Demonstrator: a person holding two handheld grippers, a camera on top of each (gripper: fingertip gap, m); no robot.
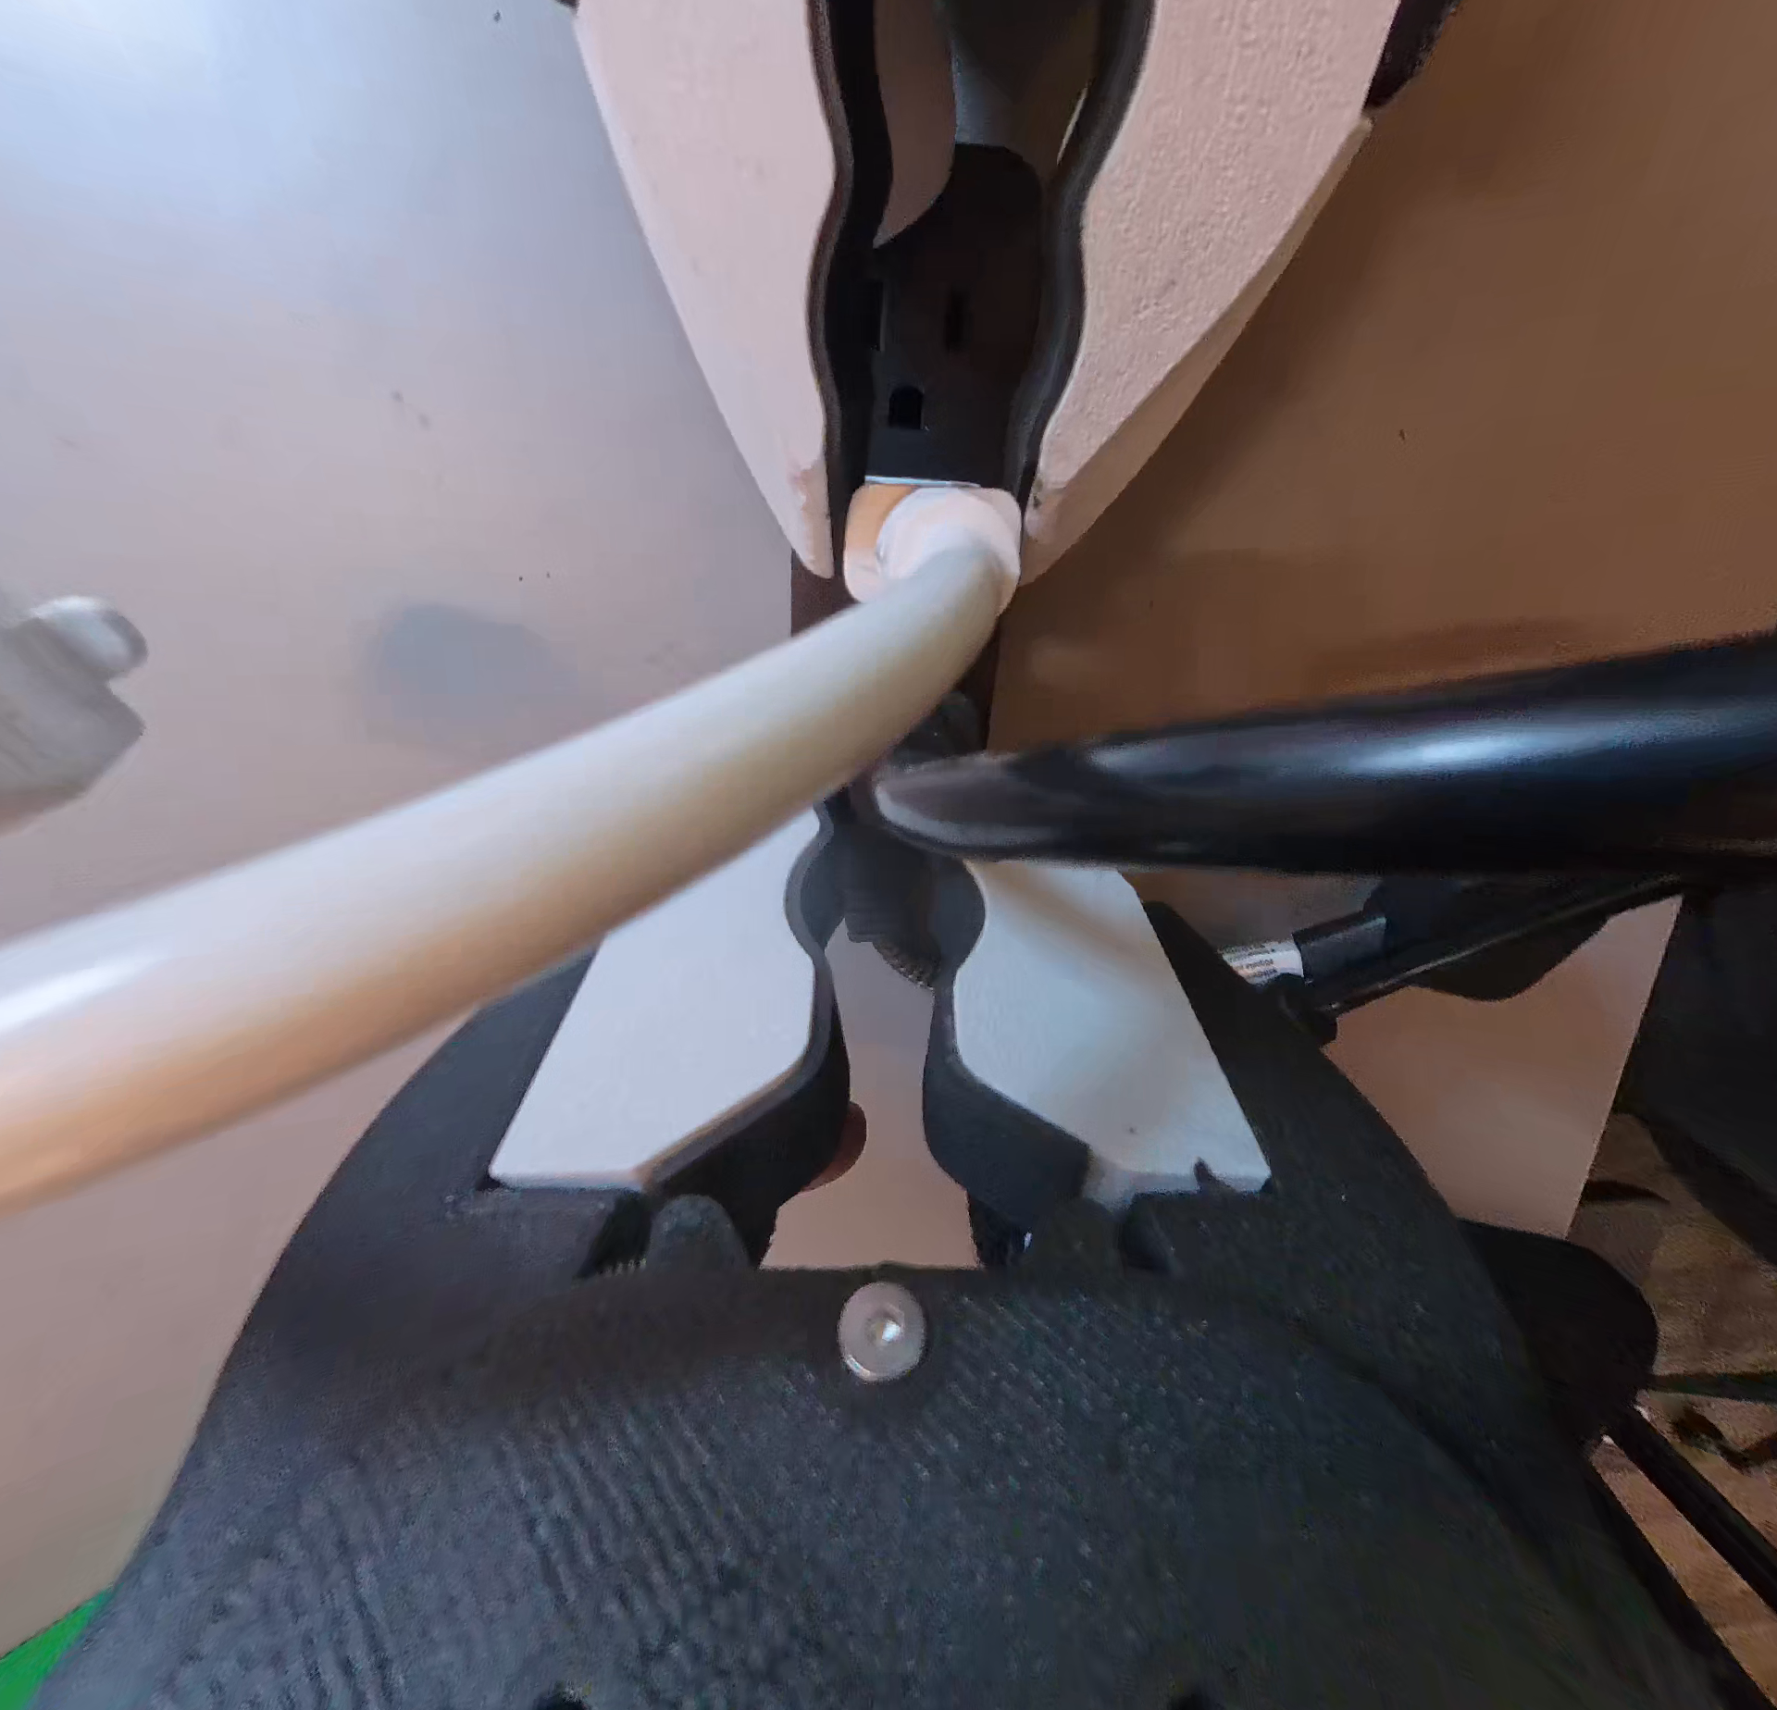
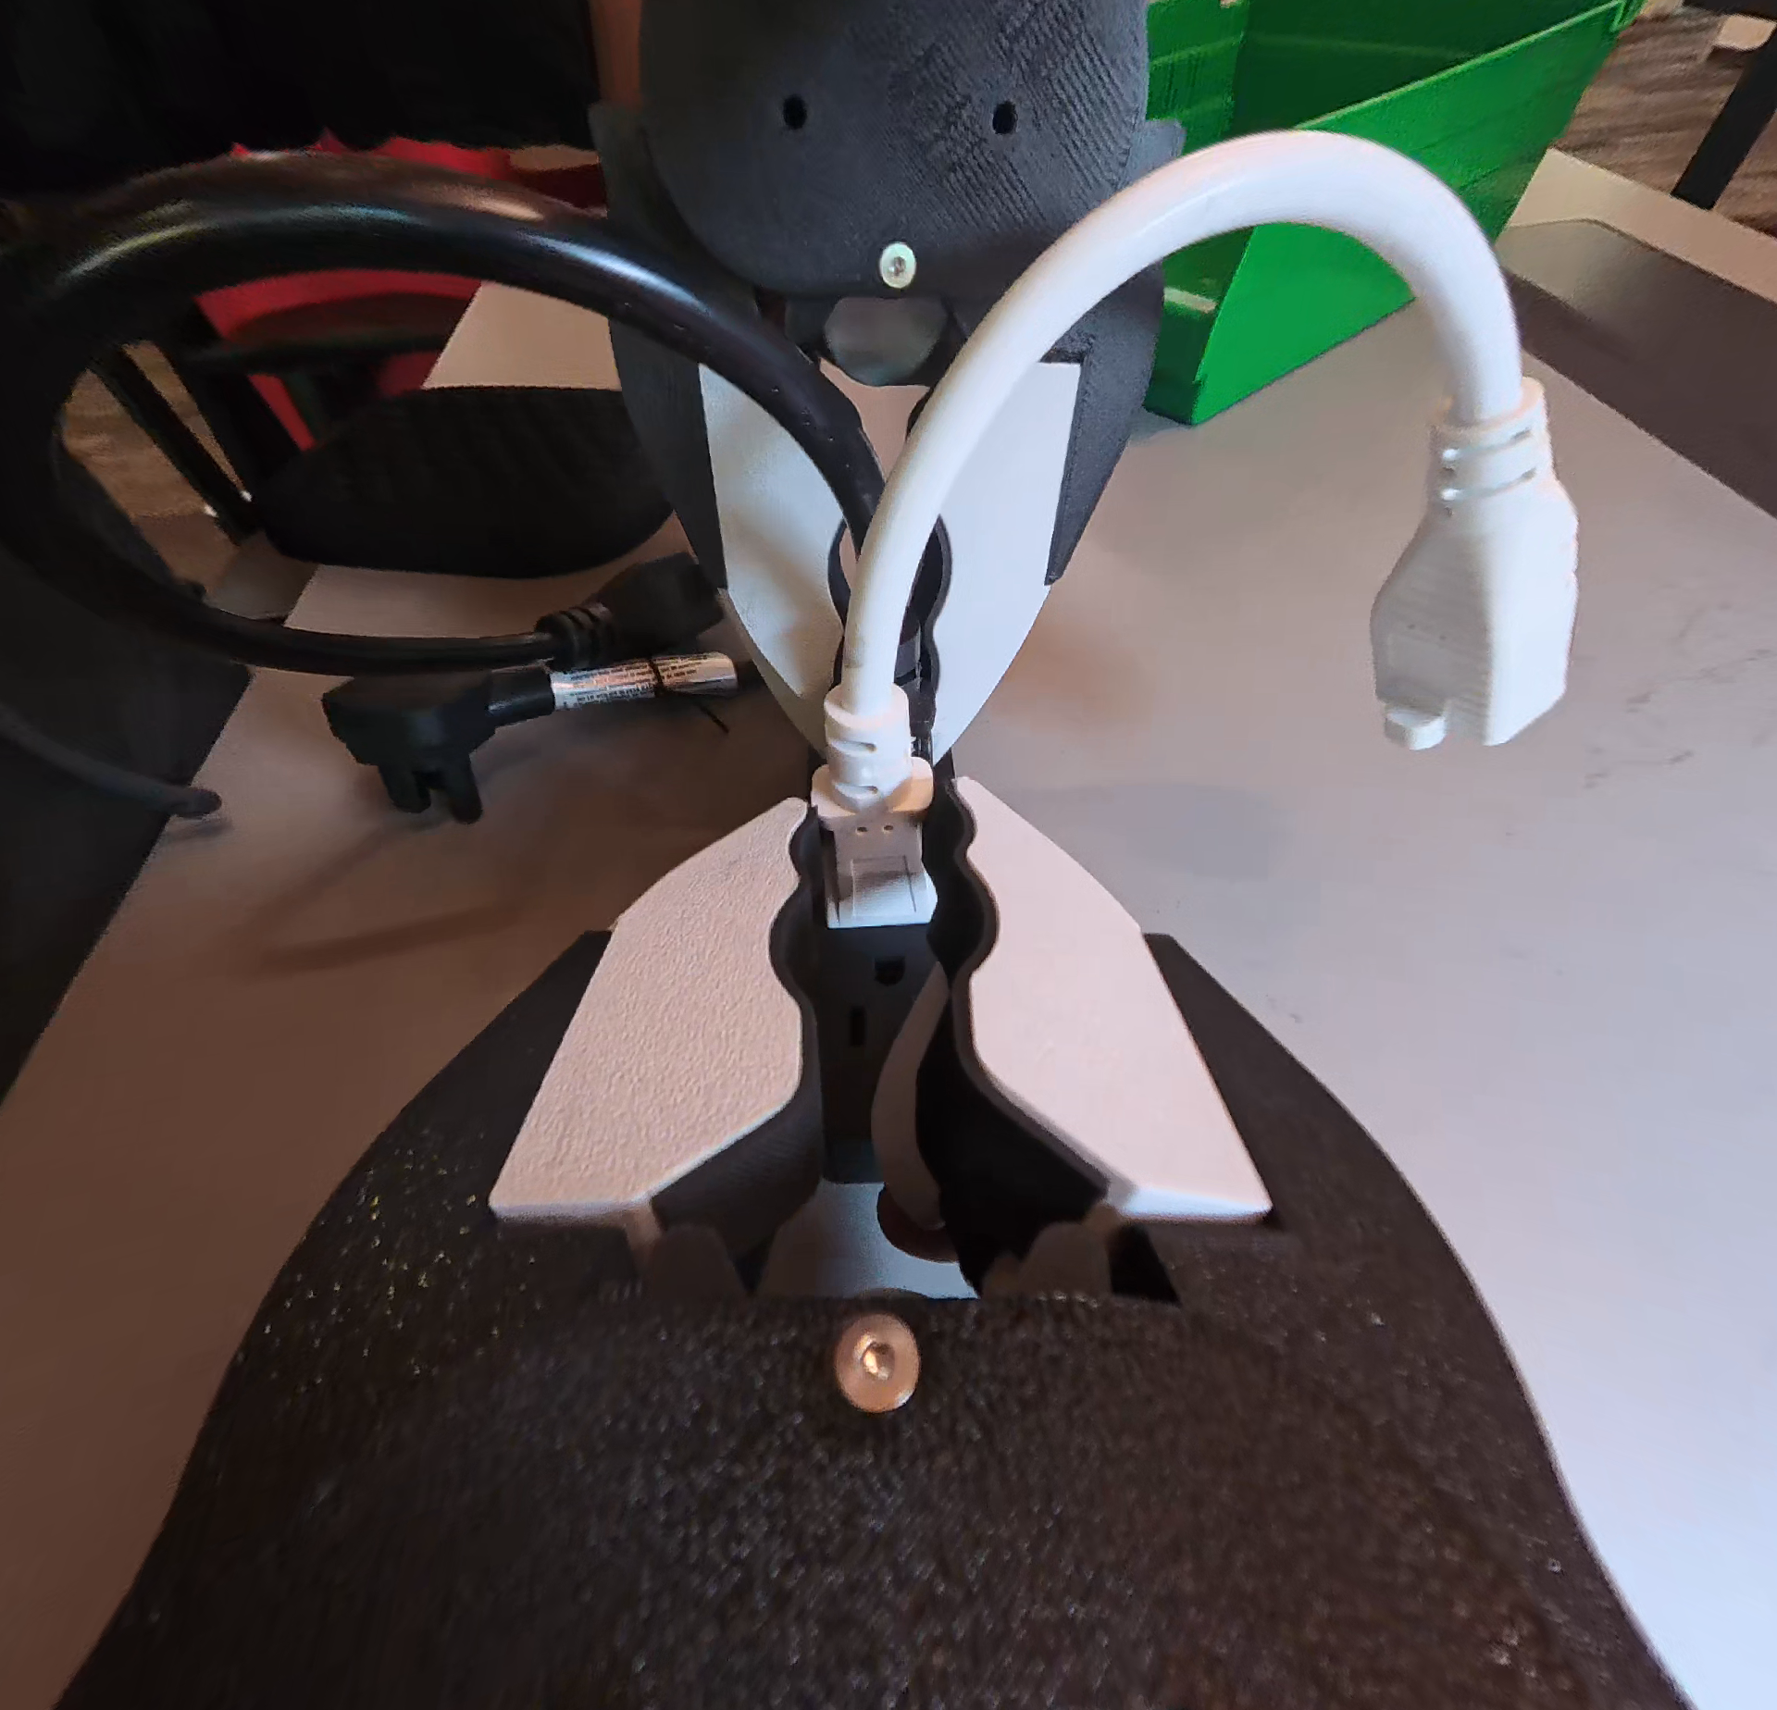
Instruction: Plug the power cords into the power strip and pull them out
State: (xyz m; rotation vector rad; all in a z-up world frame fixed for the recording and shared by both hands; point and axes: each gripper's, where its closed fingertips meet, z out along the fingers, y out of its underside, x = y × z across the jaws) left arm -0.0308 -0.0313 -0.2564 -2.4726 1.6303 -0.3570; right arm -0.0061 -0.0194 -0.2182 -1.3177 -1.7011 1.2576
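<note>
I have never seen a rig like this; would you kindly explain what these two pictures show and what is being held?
A person holds two hand grippers, each with a camera looking along its fingers. The left wrist view belongs to the left gripper, which pinches the plug end of the black cord. The right wrist view belongs to the right gripper, clamped round the black power strip, with the white cord plugged in. On the grey table are a black plug and a green bin.
</note>
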